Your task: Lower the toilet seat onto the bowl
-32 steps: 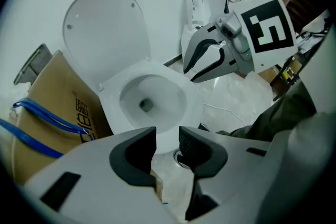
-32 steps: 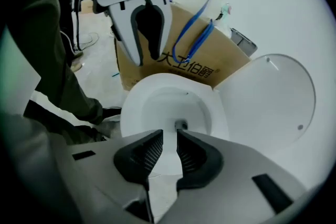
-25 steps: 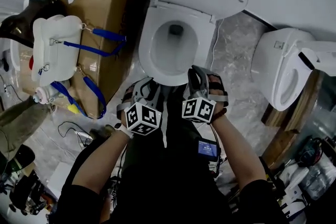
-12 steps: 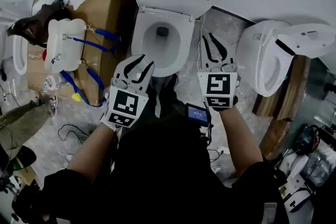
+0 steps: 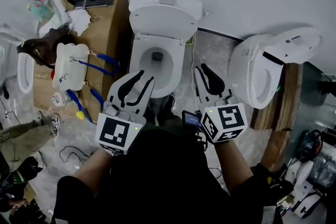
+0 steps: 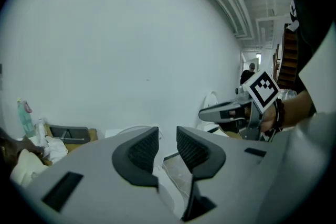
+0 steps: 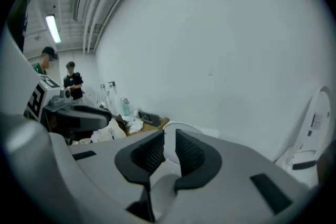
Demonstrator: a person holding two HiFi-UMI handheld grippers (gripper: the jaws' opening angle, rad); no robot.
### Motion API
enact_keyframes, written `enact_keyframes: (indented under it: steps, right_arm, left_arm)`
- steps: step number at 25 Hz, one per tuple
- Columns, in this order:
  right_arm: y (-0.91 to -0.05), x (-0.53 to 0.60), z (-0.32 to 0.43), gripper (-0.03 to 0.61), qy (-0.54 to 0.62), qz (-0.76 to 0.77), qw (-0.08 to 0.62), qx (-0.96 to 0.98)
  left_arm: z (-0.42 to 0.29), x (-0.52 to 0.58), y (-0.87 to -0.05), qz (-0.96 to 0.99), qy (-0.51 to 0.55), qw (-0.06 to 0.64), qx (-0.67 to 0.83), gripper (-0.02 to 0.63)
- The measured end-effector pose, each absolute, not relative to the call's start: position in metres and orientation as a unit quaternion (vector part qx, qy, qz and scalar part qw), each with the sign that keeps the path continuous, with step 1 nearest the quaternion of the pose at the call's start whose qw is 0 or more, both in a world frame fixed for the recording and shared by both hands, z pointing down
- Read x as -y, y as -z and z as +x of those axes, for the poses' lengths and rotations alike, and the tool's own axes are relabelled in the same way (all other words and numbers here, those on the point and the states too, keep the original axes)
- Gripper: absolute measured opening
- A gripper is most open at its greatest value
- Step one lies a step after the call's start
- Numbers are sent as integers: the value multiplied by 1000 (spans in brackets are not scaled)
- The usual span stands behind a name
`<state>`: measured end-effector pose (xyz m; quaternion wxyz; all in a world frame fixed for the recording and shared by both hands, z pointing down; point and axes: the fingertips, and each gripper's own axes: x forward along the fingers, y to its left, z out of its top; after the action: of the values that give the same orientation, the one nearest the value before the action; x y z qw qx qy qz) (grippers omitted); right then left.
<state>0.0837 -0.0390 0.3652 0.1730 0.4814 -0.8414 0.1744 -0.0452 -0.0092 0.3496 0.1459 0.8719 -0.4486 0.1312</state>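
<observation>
A white toilet stands against the wall, its seat and lid (image 5: 164,22) raised together above the open bowl (image 5: 156,63). Both grippers hang in the air in front of it, touching nothing. My left gripper (image 5: 144,77) overlaps the bowl's front left rim in the head view. Its jaws have just been closing and stand open, with nothing between the pads (image 6: 144,150). My right gripper (image 5: 203,68) hovers to the right of the bowl with a narrow empty gap between its pads (image 7: 149,153). The raised lid (image 7: 181,128) shows just beyond those jaws.
A cardboard box (image 5: 107,18) left of the toilet carries a white part with blue straps (image 5: 71,68). A second toilet (image 5: 252,76) with its lid up stands at the right. Cables and clutter lie on the floor at the left. Two people (image 7: 71,82) stand far off.
Both grippers have risen from low at the bowl's front to mid-air and now point more level at the wall. The right one has rolled. The head view has pulled back.
</observation>
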Motion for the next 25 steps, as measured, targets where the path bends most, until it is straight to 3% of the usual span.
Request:
enact_keyframes:
  steps: [3,11,25]
  right_arm:
    - [-338,33,78,84,-183,481,123,848]
    - [-295,11,50,53,-140,454,66,878]
    - [-284,-11,42,35,-121,435,73,890]
  left_arm:
    - [-40,19,-309,874,-64,130,463,113]
    - [-22,14,-261,885,-15,116,451,101]
    - [-3,-4,-254,899,-23,105,425,91]
